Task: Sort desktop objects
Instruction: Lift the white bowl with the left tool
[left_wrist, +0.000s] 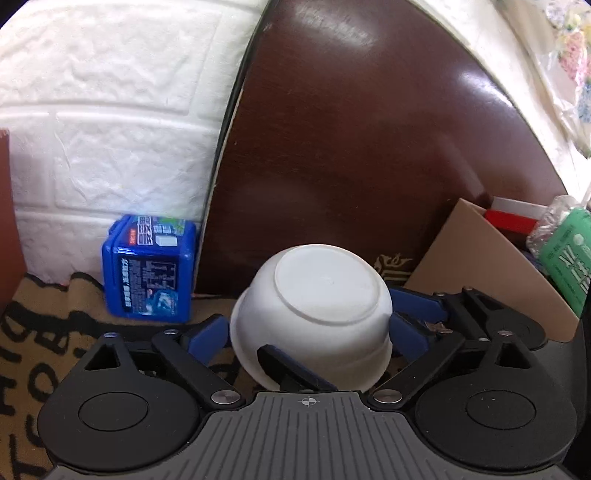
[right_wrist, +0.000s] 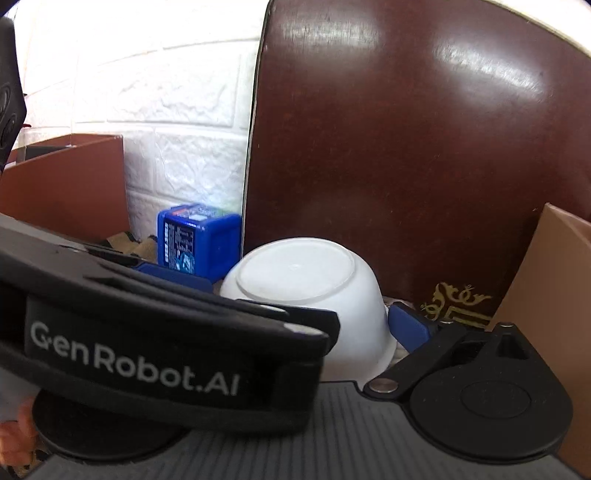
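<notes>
A white bowl (left_wrist: 314, 314) lies upside down, tilted, its flat base up. My left gripper (left_wrist: 310, 332) has its blue fingers (left_wrist: 208, 338) on both sides of the bowl and a dark finger under its rim; it grips the bowl. In the right wrist view the bowl (right_wrist: 306, 291) sits just ahead, with the left gripper's body (right_wrist: 147, 332) crossing in front. My right gripper (right_wrist: 314, 325) has one blue finger (right_wrist: 406, 328) against the bowl's right side; the other is hidden. A blue box (left_wrist: 149, 269) stands on the mat by the wall, also in the right wrist view (right_wrist: 195, 240).
A dark brown board (left_wrist: 369, 147) leans upright behind the bowl. A cardboard box (left_wrist: 480, 266) at the right holds a green packet (left_wrist: 569, 258) and a red-white item (left_wrist: 513, 218). A brown box (right_wrist: 66, 184) stands at the left. A lettered mat (left_wrist: 37, 332) covers the table.
</notes>
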